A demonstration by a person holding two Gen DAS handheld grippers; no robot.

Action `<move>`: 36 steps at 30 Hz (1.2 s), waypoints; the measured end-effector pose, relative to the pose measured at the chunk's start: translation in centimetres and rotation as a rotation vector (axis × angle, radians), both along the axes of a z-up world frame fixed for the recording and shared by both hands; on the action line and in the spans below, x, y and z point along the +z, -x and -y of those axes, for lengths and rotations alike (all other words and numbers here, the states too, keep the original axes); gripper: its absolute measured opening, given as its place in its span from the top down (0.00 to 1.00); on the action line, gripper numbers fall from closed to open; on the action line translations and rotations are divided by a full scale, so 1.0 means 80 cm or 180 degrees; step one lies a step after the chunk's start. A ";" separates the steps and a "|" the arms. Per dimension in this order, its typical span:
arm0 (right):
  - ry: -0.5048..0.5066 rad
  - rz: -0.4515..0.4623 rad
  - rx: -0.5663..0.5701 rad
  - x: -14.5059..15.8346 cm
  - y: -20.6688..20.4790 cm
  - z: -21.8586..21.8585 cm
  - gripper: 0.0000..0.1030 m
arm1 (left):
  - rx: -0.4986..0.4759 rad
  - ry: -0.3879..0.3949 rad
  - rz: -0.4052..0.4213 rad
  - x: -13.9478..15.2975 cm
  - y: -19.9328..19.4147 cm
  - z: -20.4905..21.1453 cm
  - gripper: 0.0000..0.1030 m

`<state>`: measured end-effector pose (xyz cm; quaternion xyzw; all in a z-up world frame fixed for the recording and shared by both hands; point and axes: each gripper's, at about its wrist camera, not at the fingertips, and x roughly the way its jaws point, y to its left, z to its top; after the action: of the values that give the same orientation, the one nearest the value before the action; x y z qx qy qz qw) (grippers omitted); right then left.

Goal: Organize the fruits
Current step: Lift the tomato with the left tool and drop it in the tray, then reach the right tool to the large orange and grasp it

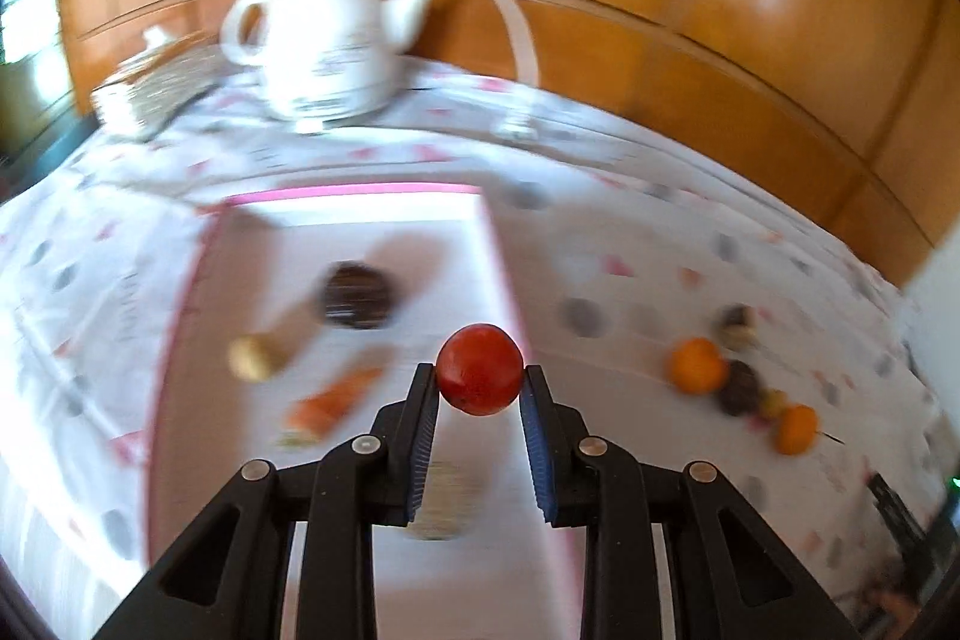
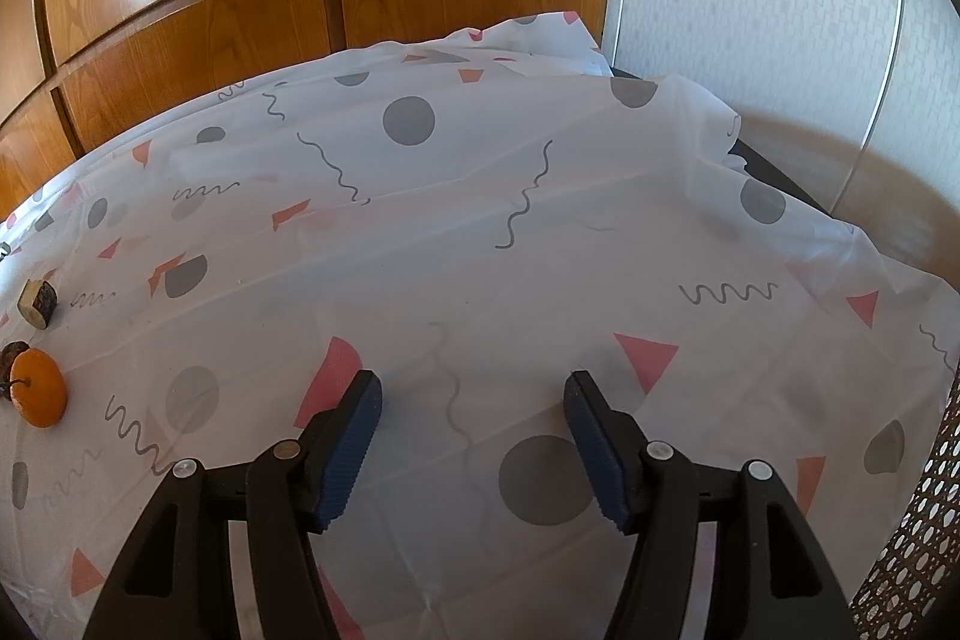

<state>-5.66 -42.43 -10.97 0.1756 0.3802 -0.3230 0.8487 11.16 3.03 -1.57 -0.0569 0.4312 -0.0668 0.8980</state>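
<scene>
Left tongs [image 1: 480, 370] clamped on a round red fruit [image 1: 479, 369], held between the blue pads, above the right edge of a pink-rimmed tray [image 1: 503, 244] lying on the desk [image 1: 630, 196]. Inside the tray, blurred: a dark round piece [image 1: 358, 295], a pale yellowish one [image 1: 255, 357], an orange carrot-like one [image 1: 333, 397]. Right of the tray, on the patterned cloth near the desk's right edge, a cluster of an orange fruit [image 1: 696, 365], a second orange fruit [image 1: 796, 429] and small dark pieces [image 1: 739, 388] between them, touching or nearly so. At the far edge, a white teapot [image 1: 327, 40].

Right tongs [image 2: 473, 391] with jaws parted, nothing between them, over bare cloth. At the left edge of the right wrist view, an orange fruit with a stem [image 2: 40, 388] just beside a dark piece [image 2: 13, 358], and a cut wooden stub [image 2: 39, 304] a little farther back.
</scene>
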 end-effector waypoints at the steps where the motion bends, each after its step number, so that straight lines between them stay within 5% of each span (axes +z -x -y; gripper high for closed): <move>1: 0.0002 -0.0003 0.0000 0.000 0.000 0.000 0.37 | 0.0079 0.0000 -0.0007 -0.002 0.000 -0.012 0.73; 11: 0.0037 -0.0037 -0.0007 -0.001 -0.003 -0.001 0.36 | 0.0435 -0.0038 -0.0119 -0.028 0.026 -0.069 0.70; 13: 0.0039 -0.0043 -0.0010 -0.001 -0.003 -0.001 0.36 | 0.0480 -0.0051 -0.0104 -0.031 0.030 -0.072 0.61; 18: 0.0046 -0.0066 -0.0027 -0.002 -0.005 0.000 0.35 | 0.0604 -0.0080 -0.0076 -0.031 0.049 -0.083 0.55; 36: -0.0020 -0.0112 0.0243 0.008 -0.018 -0.023 0.34 | 0.0651 -0.0075 0.0105 -0.016 0.093 -0.085 0.47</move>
<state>-4.21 -40.60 -10.34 0.1579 0.4025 -0.2922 0.8530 3.75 9.85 -2.88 -0.0890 0.4091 0.0294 0.9077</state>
